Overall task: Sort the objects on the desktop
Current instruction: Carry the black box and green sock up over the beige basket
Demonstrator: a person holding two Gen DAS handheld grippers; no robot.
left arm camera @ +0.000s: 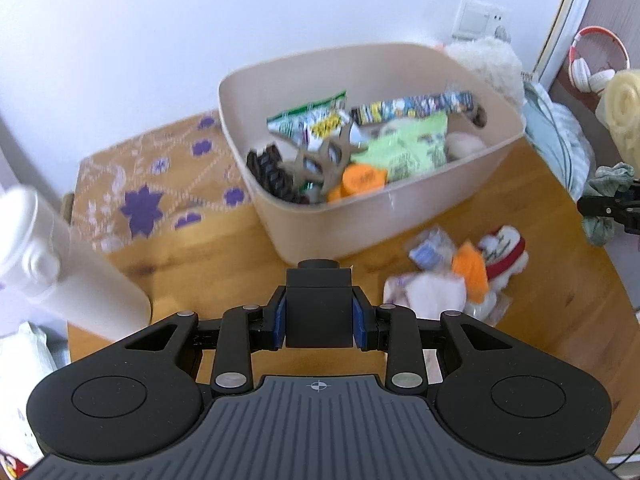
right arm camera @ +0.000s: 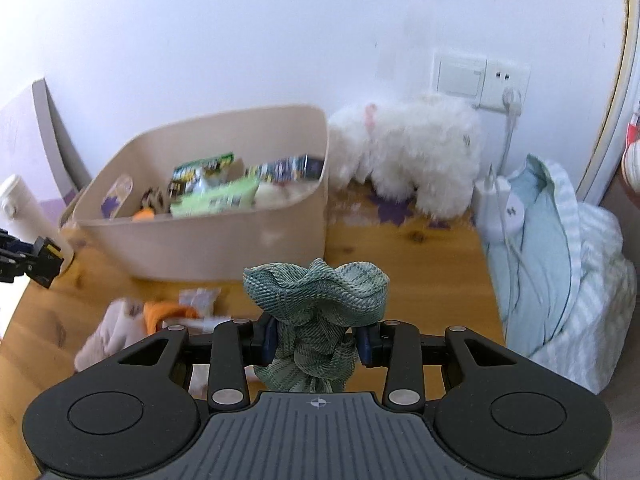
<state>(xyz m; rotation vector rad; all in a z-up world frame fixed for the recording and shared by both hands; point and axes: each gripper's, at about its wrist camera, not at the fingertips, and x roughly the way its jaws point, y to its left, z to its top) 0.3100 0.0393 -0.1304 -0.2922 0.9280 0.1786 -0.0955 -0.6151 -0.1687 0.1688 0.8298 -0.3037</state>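
My left gripper (left arm camera: 319,322) is shut on a black cube-shaped block (left arm camera: 319,312) with a round stud on top, held above the wooden table (left arm camera: 224,256) just in front of the beige bin (left arm camera: 400,208). The bin holds snack packets, a black comb-like piece, a wooden antler shape and an orange lid. My right gripper (right arm camera: 316,340) is shut on a green plaid scrunchie (right arm camera: 316,296), lifted over the table, right of the bin (right arm camera: 208,240). Each gripper shows at the edge of the other's view: the right one with the scrunchie (left arm camera: 604,200), the left one with the block (right arm camera: 32,264).
A small heap of packets, an orange item and a white-and-red plush (left arm camera: 460,276) lies on the table before the bin. A white bottle (left arm camera: 60,264) stands at left. A fluffy white toy (right arm camera: 412,156), a white charger (right arm camera: 496,200) and pale blue clothing (right arm camera: 560,272) sit at right.
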